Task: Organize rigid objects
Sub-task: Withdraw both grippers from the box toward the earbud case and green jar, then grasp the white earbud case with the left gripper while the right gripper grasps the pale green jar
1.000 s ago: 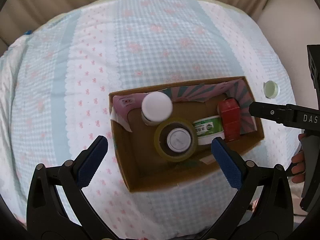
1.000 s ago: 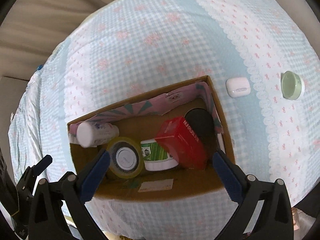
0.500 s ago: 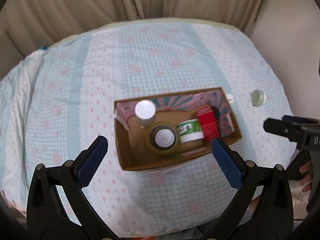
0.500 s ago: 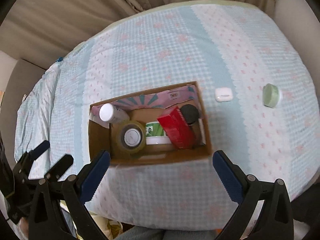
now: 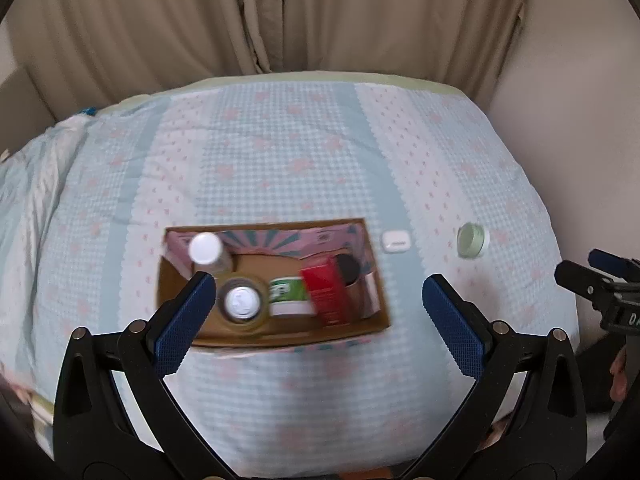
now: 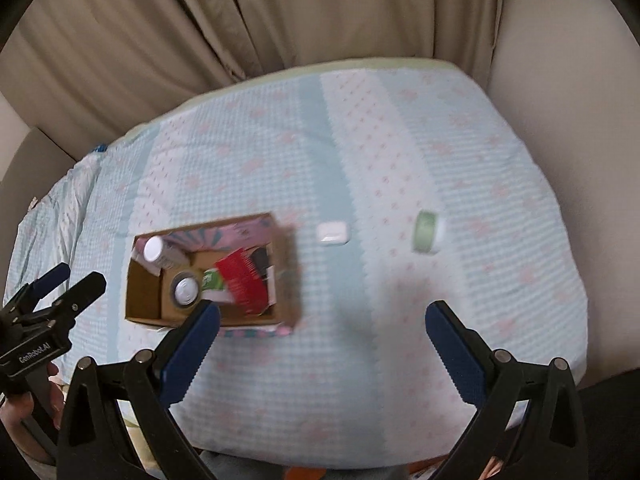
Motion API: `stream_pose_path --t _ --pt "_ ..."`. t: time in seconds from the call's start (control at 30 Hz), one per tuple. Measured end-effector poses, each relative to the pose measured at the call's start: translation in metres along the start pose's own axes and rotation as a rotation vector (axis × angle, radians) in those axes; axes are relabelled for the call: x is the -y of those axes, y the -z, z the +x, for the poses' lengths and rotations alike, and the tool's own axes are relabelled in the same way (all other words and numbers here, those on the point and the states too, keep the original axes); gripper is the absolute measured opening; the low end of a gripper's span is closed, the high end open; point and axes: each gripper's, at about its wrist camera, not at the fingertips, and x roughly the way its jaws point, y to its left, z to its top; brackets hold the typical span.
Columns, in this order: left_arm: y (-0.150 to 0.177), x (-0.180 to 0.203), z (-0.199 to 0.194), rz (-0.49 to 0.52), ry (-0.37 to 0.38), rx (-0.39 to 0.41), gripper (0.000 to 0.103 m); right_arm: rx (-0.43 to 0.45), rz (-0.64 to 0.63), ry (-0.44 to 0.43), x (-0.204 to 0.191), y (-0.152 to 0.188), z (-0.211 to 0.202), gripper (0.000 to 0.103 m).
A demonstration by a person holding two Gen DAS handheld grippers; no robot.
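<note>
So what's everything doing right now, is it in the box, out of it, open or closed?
cardboard box: open top, on the bed
white-capped bottle: in box
tape roll: in box, flat
green tub: in box, on its side
red carton: in box, tilted
white case: outside box, closed
green jar: outside box
left gripper: open, empty
right gripper: open, empty
</note>
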Motion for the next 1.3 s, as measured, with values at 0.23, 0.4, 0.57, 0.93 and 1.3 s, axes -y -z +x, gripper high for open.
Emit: stream_pose_path --t 0.23,0.4,0.57,0.93,1.3 --pt "-0.005 0.084 0.023 -0.081 -0.043 -0.008 0.103 -0.003 -0.031 -0.031 0.080 -0.025 0.007 0.102" --pt "-0.008 0.126 0.045 -0.100 -0.057 -0.032 0.103 -0.060 0.015 -0.078 0.121 -0.040 0.027 0.102" --pt "-0.007 0.154 0.077 -0.077 -0.070 -0.035 0.103 -0.089 0.039 -0.084 0.141 -0.051 0.052 0.102" --pt "-0.003 0.183 0.216 -0.060 -0.104 -0.156 0.103 -0.163 0.139 -0.054 0.173 -0.065 0.144 0.102" --pt "0.003 0.171 0.337 -0.022 -0.149 -0.291 0.102 -0.272 0.191 -0.038 0.176 -0.061 0.244 0.102"
